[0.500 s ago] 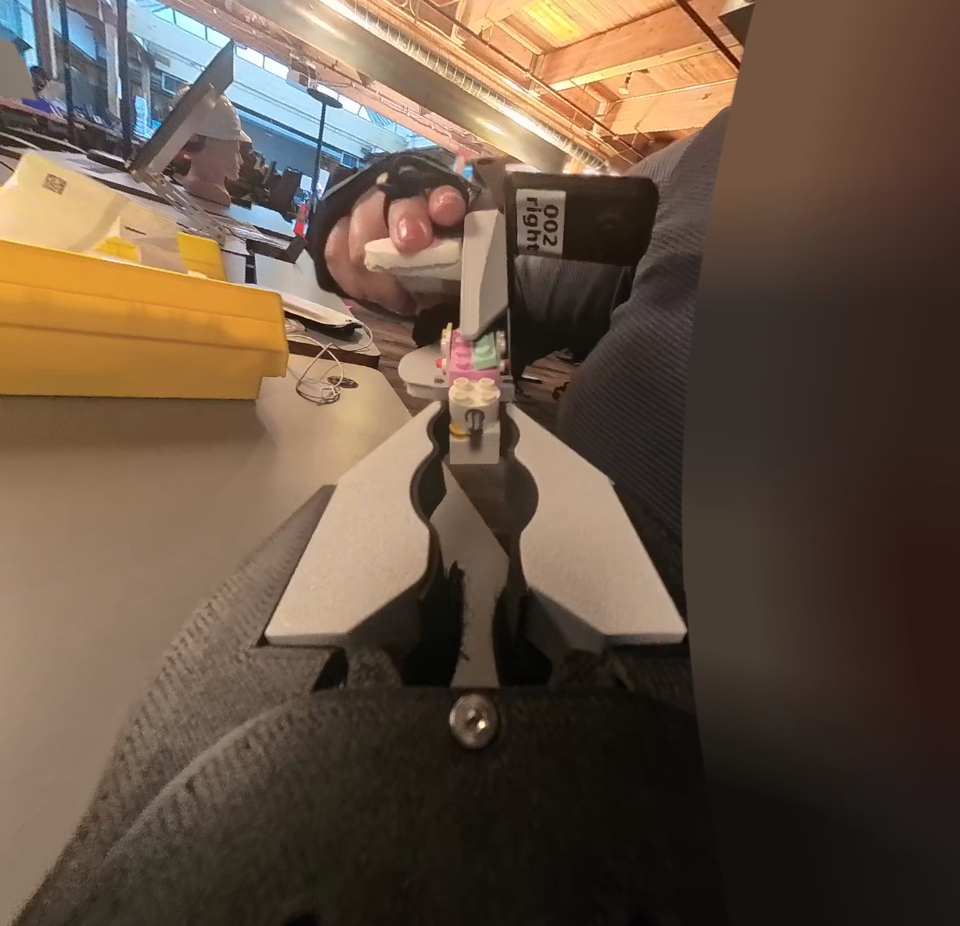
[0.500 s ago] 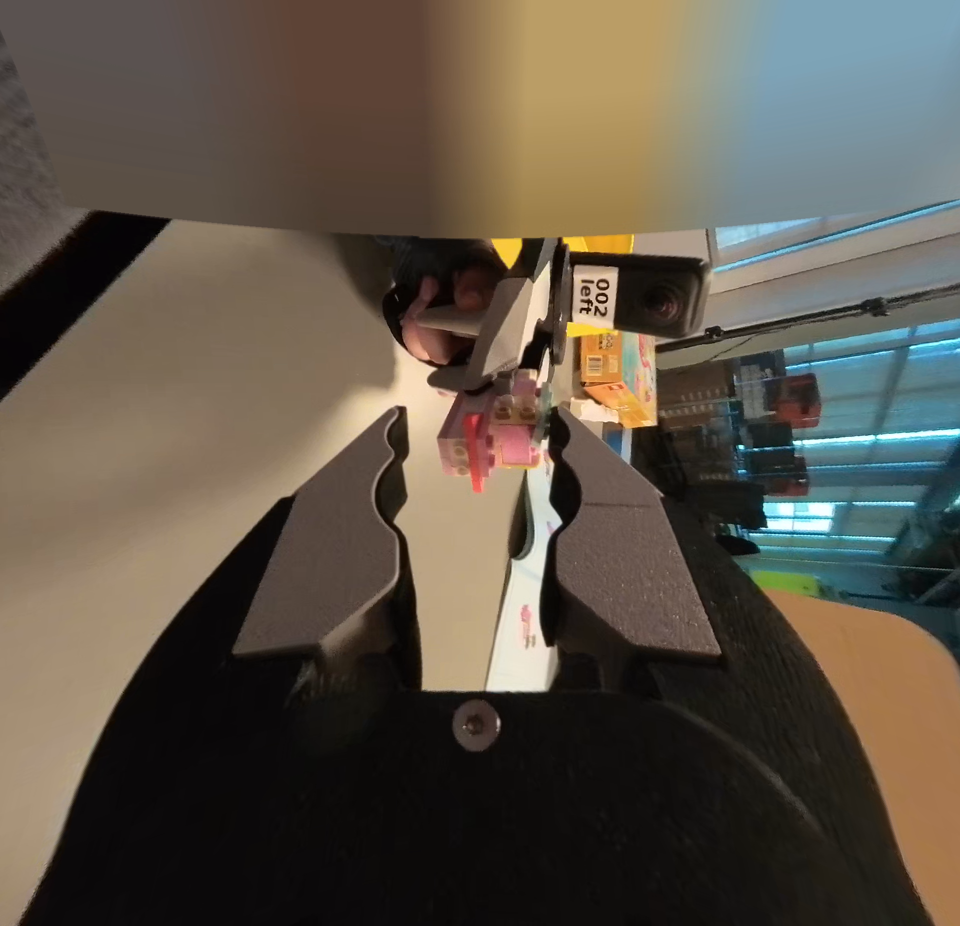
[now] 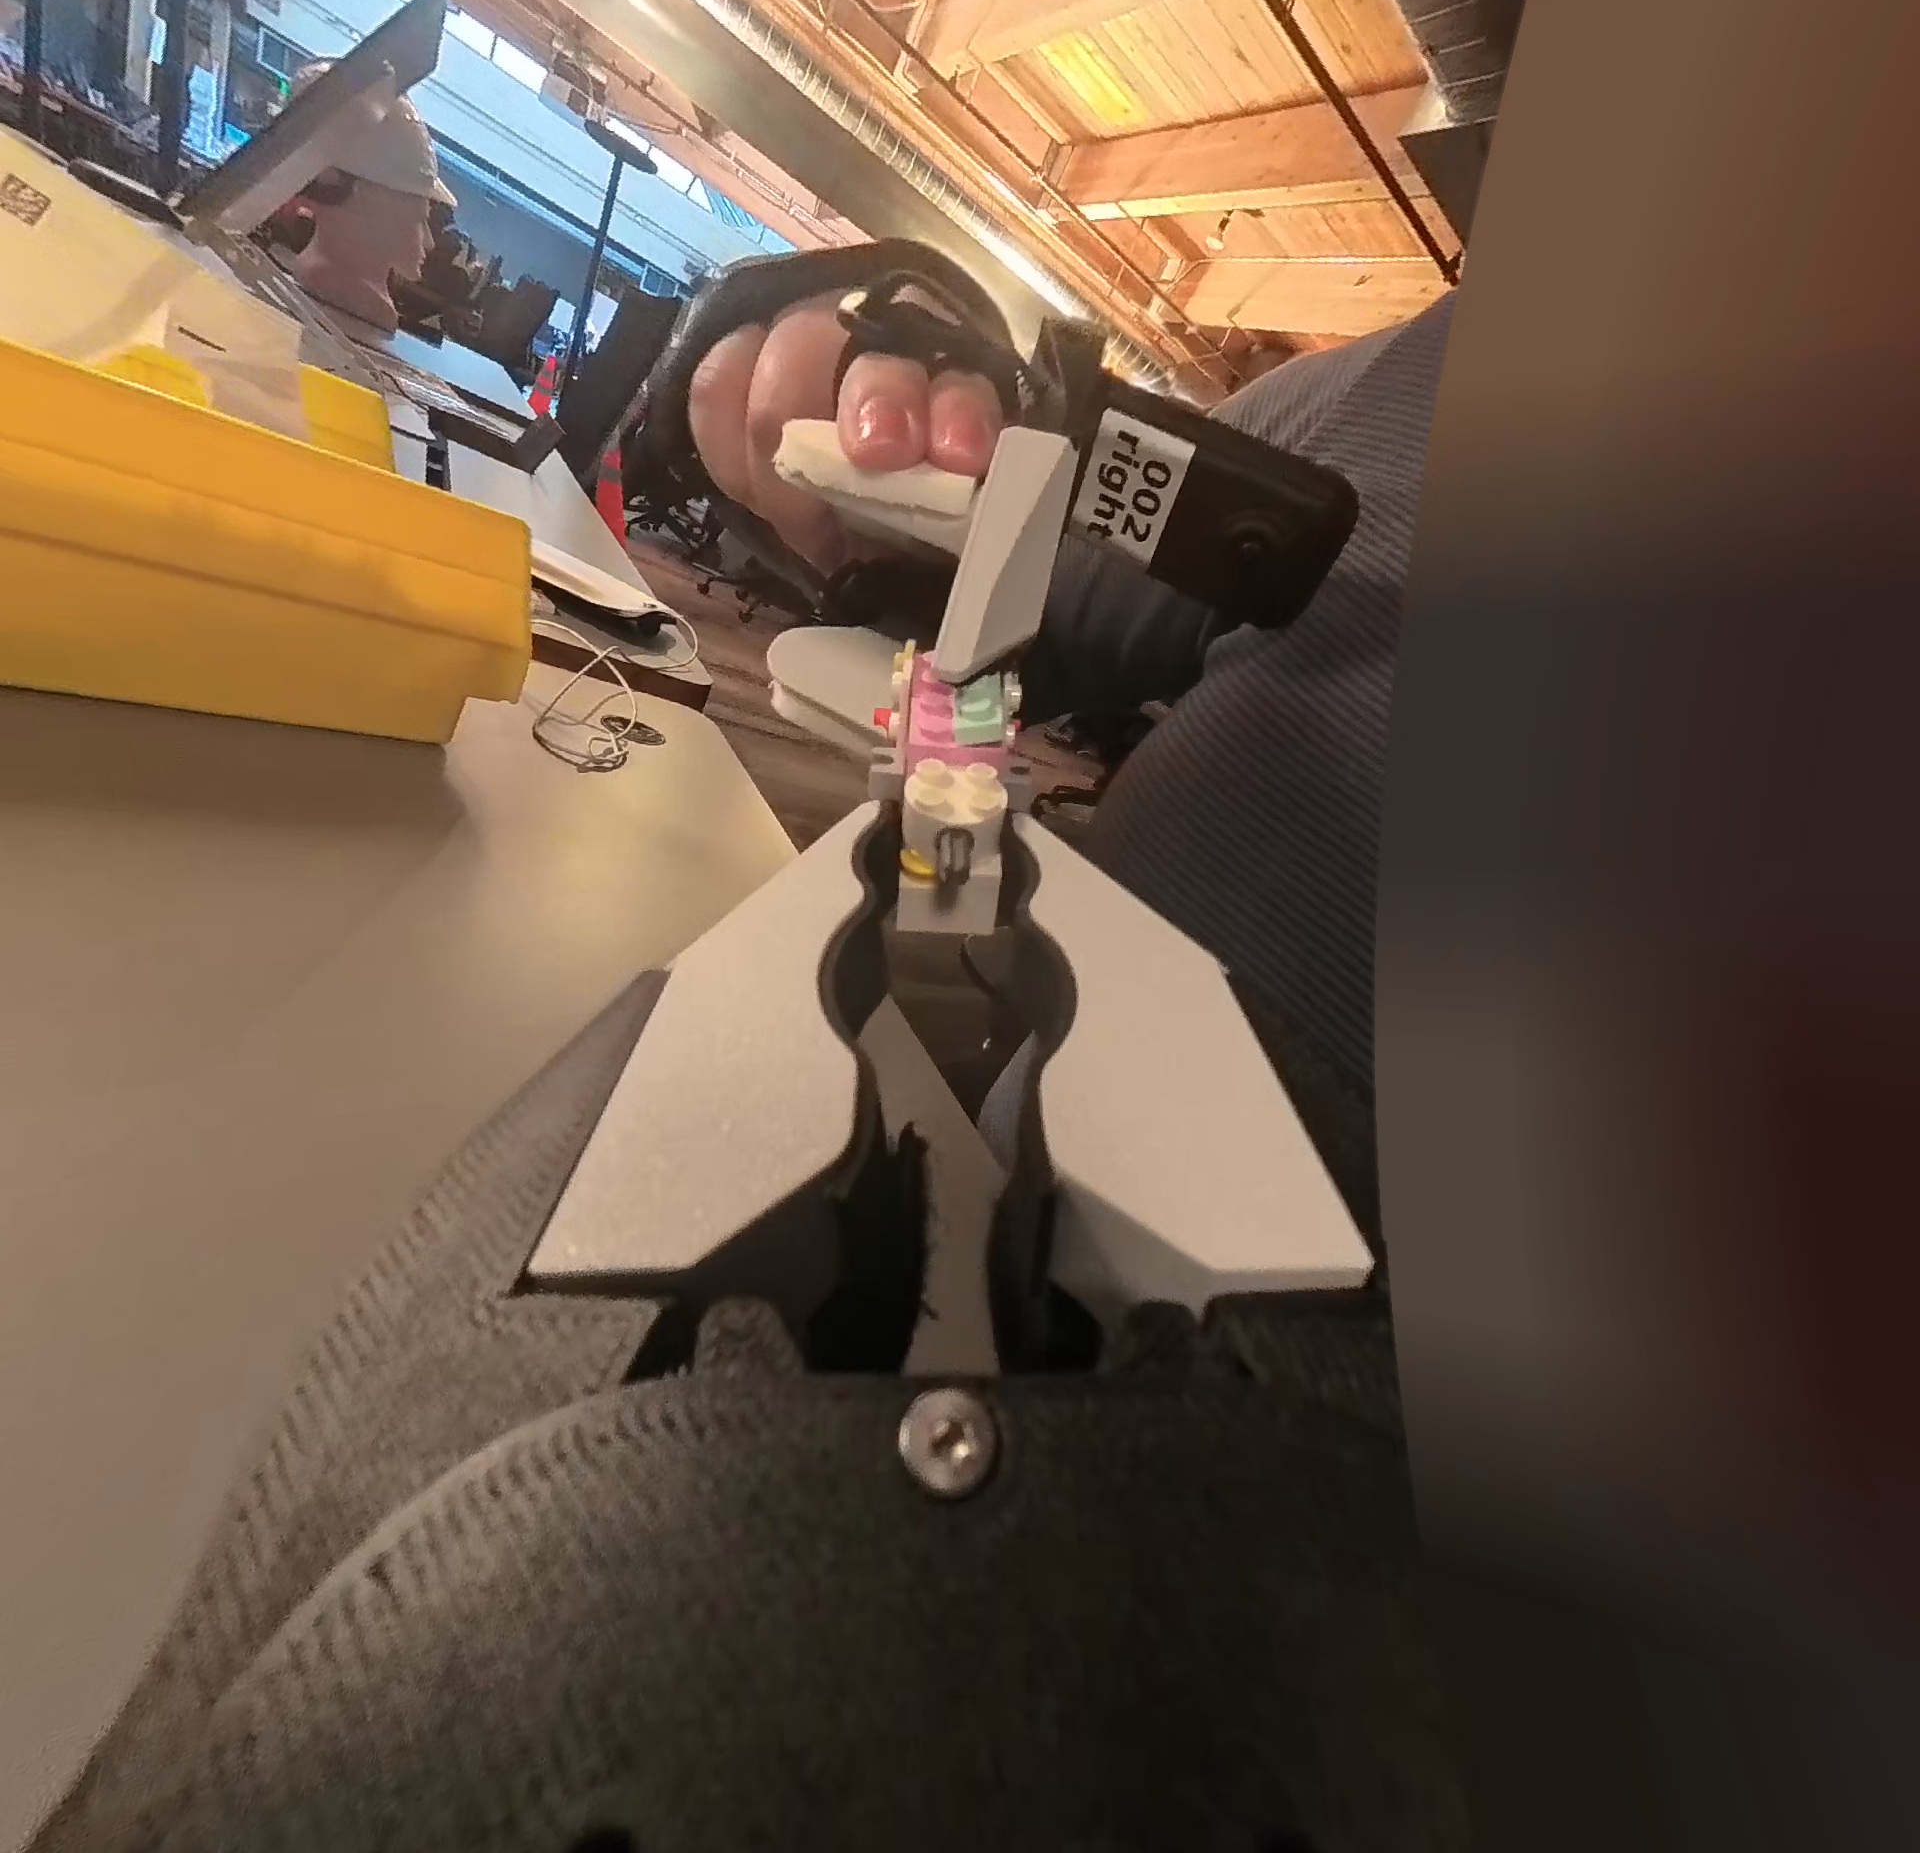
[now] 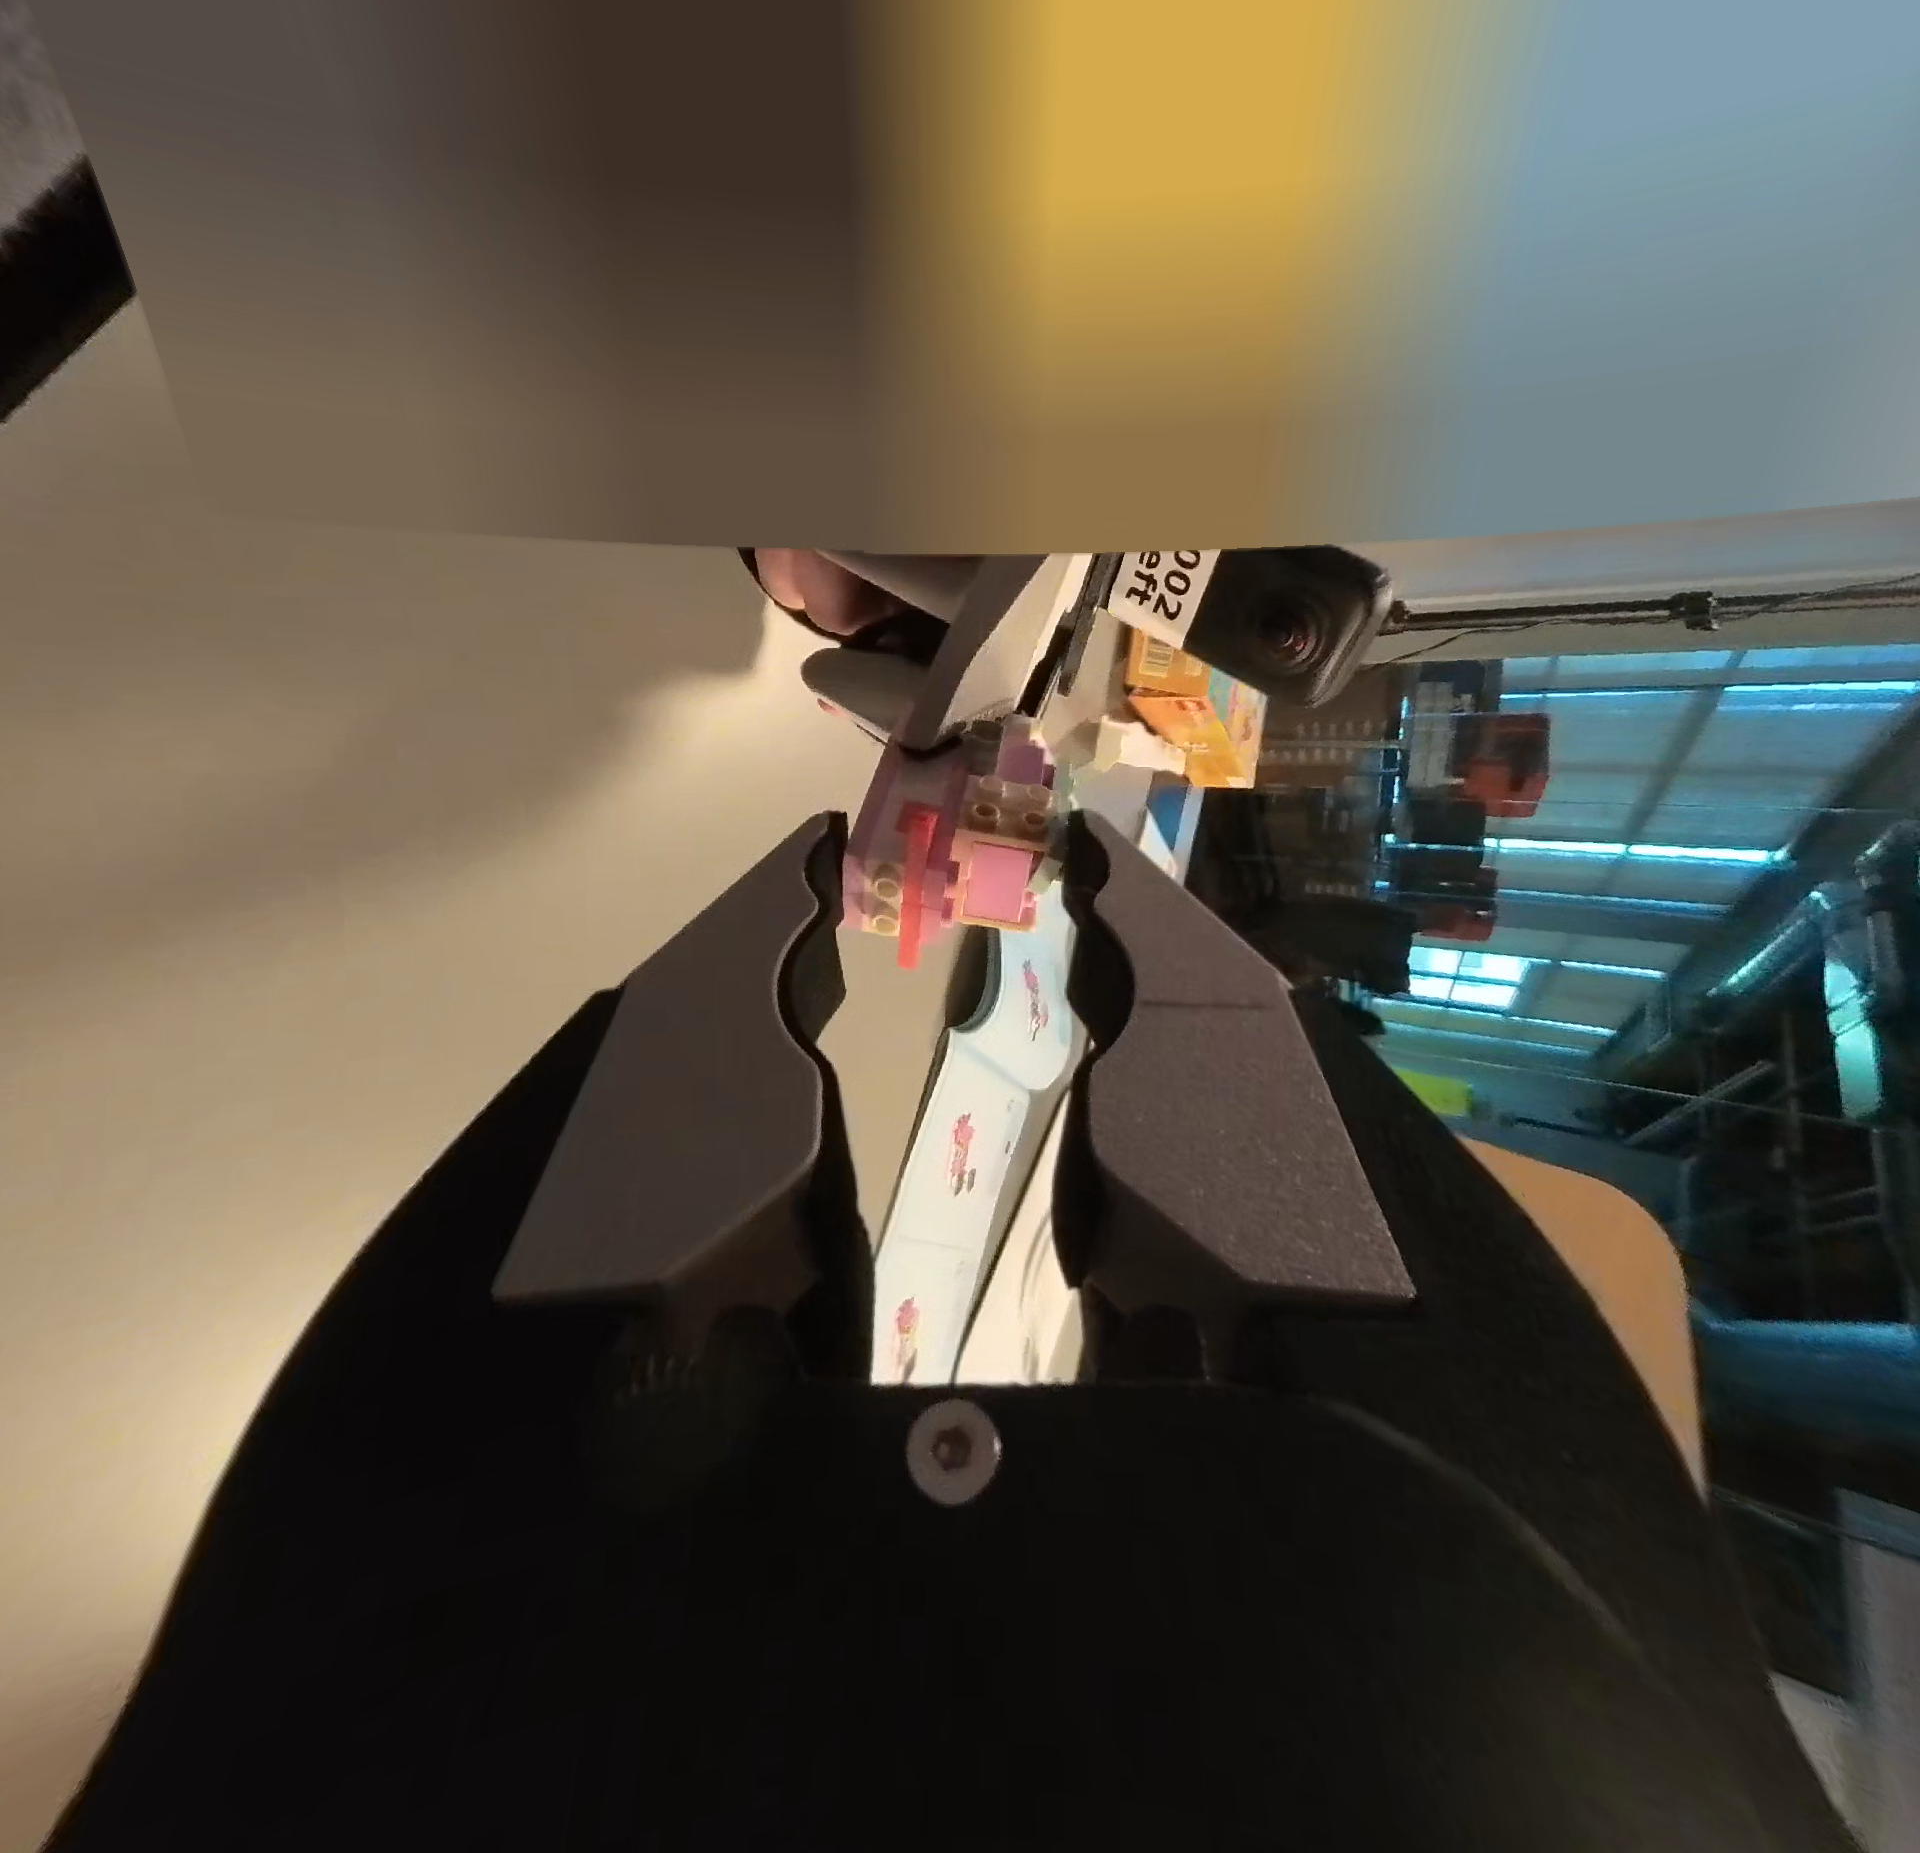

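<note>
Left wrist view showed, nearest the lens at lower centre, the left tool [image 3: 951,847] clamped on the grey and white end of a small brick model [image 3: 951,733], a pad against each side. The model was held off the counter [image 3: 312,920] and ran away from the camera towards mid-frame, pink and mint green on top. At its far end sat the right tool [image 3: 904,676], one finger tip resting on the pink top and the other below. A gloved hand [image 3: 831,432] gripped it just beyond.

In the right wrist view the fingers of that tool stood either side of the model's purple and pink end. The one on the frame's left touched the purple edge. I could not tell whether the other one pressed on the model, so the second hold was unsettled.

Beyond, at upper left of the left wrist view, a yellow bin [image 3: 260,577] stood on the counter with a loose white cable [image 3: 592,723] beside it. A printed sheet [image 4: 977,1128] and an orange box [image 4: 1195,723] lay behind the model in the right wrist view.

Broad blurred patches covered the right side of one view and the top of the other. The model's underside and the pad faces were hidden.
</note>
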Demonstrator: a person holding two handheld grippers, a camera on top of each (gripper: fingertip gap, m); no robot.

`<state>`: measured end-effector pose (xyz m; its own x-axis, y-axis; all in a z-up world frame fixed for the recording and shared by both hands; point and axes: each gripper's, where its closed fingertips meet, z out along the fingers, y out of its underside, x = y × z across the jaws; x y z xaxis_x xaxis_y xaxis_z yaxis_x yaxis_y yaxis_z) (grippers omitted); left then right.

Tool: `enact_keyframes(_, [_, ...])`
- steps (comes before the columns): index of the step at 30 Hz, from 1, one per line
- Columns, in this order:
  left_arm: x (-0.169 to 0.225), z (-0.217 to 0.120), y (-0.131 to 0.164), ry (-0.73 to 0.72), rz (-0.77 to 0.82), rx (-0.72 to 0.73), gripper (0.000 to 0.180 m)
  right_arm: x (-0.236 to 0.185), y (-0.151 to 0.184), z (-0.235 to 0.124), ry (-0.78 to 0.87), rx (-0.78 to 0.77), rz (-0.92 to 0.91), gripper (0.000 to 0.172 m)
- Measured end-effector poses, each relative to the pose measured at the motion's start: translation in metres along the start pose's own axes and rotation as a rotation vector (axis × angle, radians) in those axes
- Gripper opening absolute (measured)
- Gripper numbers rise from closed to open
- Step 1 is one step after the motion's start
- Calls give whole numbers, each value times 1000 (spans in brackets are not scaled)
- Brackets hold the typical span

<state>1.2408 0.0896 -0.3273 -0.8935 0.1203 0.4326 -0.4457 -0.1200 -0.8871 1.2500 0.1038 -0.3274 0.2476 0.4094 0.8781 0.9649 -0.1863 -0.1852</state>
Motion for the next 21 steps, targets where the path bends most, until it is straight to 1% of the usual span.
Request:
enact_keyframes(3, [-6,0,0,-38,-5,6,15,-1,8,1,-6,-23,43,40])
enact_keyframes(5, [-14,0,-3,-104,16,24,16,0,15,2,-4,-12,130,40])
enact_keyframes(6, [-20,-1,-5,-157,34,35,20,1,19,2,-7,-4,187,40])
enact_keyframes(8, [-30,-5,-5,-262,90,22,53,1,26,2,-2,14,284,40])
enact_keyframes(10, [-40,-10,-5,-380,205,-9,72,0,36,2,-1,1,336,40])
enact_keyframes(11, [-43,-12,-6,-450,311,-33,75,-2,40,3,-6,-10,352,40])
enact_keyframes(13, [-44,-15,-9,-597,590,-102,77,-8,47,6,-33,-32,367,40])
enact_keyframes(14, [-44,-14,-9,-656,721,-143,75,-12,49,8,-48,-42,370,40])
enact_keyframes(15, [-45,-13,-7,-702,823,-186,74,-15,50,10,-61,-50,372,40])
enact_keyframes(17, [-48,-10,-2,-758,938,-252,70,-20,50,13,-85,-54,370,40])
enact_keyframes(21, [-56,-7,11,-785,1031,-371,56,-26,49,16,-115,-52,365,39])
